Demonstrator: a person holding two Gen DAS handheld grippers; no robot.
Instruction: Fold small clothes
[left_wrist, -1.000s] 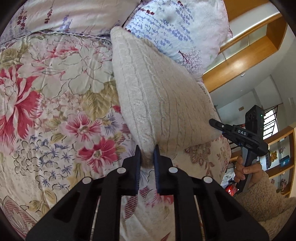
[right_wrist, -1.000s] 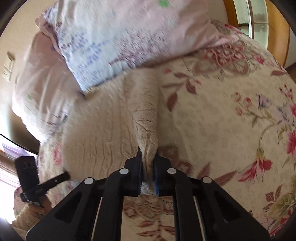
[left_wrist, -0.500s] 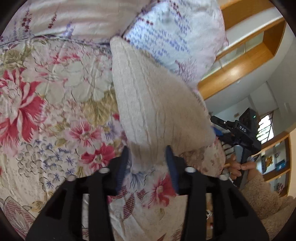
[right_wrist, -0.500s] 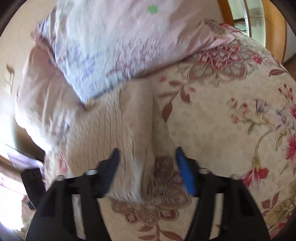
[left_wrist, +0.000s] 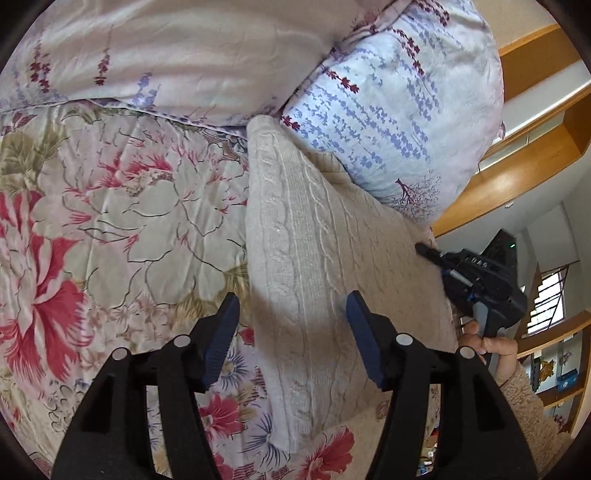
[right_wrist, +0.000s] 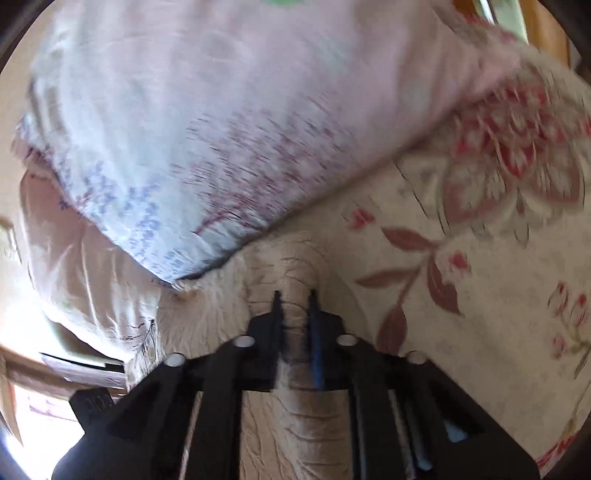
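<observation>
A cream cable-knit sweater (left_wrist: 314, 240) lies folded lengthwise on the floral quilt (left_wrist: 129, 221), its far end against a pillow. My left gripper (left_wrist: 291, 317) hangs over the sweater's near part, its jaws opening. The knit lies between the blue pads (left_wrist: 364, 343), which do not press on it. My right gripper (right_wrist: 294, 299) is shut on a bunched ridge of the sweater (right_wrist: 291, 424) close under the pillow. The left wrist view shows that right gripper (left_wrist: 419, 248) at the sweater's right edge, with a hand (left_wrist: 491, 343) holding it.
A blue-sprigged pillow (left_wrist: 399, 110) and a pale pink one (left_wrist: 184, 48) lie at the bed's head, right behind the sweater. Wooden shelving (left_wrist: 517, 177) stands beyond the bed's right side. The right wrist view is motion-blurred.
The left gripper let go of the sweater's near corner, opened and moved forward over it. The right gripper opened, moved toward the pillow and shut again on a fold of the sweater.
</observation>
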